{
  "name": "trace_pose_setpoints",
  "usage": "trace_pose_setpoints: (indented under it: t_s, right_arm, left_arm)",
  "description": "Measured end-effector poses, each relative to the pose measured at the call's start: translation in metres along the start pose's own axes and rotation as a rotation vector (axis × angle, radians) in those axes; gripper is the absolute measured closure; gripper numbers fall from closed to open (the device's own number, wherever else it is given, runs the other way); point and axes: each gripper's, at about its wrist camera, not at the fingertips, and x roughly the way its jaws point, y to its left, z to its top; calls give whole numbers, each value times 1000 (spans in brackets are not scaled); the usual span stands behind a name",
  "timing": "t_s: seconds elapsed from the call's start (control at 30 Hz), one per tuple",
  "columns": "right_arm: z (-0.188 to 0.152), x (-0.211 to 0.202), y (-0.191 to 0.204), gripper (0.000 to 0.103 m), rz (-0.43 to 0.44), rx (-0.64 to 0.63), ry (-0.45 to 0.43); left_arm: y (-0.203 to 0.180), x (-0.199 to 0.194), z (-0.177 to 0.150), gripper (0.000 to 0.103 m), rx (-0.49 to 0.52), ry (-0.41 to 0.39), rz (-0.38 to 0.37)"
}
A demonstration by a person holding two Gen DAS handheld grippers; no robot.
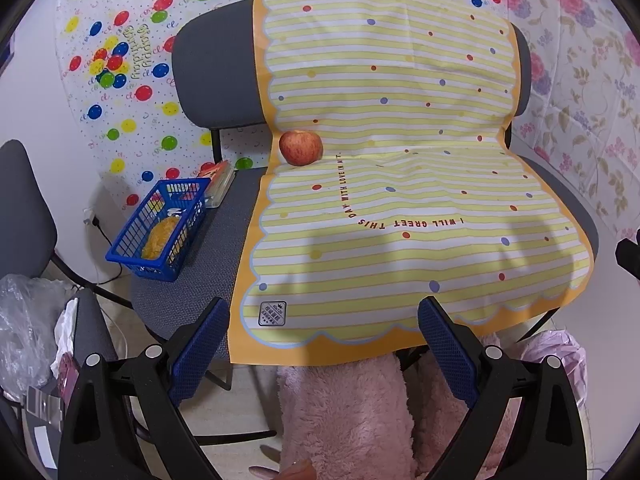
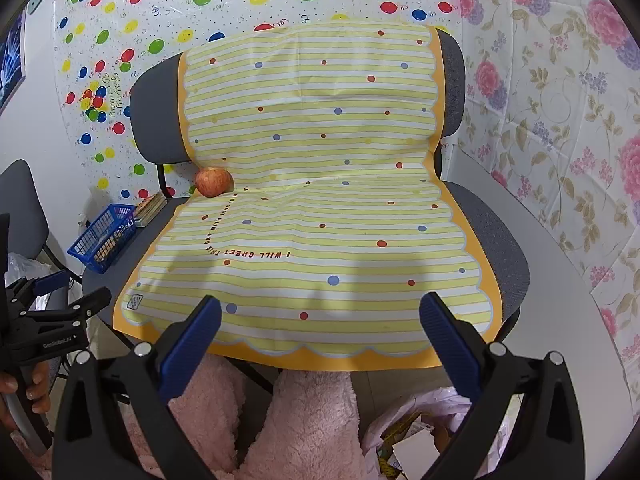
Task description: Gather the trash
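A yellow striped sheet (image 1: 400,208) (image 2: 320,232) covers a grey chair (image 1: 216,64) (image 2: 492,232). A red apple (image 1: 301,147) (image 2: 214,182) sits on the sheet at the seat's back left. A pink trash bag (image 2: 416,436) holding paper scraps lies on the floor at lower right; its edge shows in the left wrist view (image 1: 560,352). My left gripper (image 1: 324,344) is open and empty, in front of the seat's front edge. My right gripper (image 2: 320,340) is open and empty over the sheet's front edge. The left gripper also shows in the right wrist view (image 2: 60,300).
A blue basket (image 1: 160,232) (image 2: 104,240) with a yellow-orange item stands on the seat's left, with a stack of books (image 1: 220,184) behind it. A second chair (image 1: 24,216) at left holds a clear plastic bag (image 1: 24,328). Pink fuzzy legs (image 1: 348,420) are below the grippers.
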Motion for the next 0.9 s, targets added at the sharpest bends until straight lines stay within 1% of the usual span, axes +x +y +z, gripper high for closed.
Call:
trace_pose_setpoints:
  t_s: [0.9]
  right_arm:
    - [0, 0, -3, 6, -8, 7, 0]
  left_arm:
    - [-4, -1, 1, 9, 2, 1, 4]
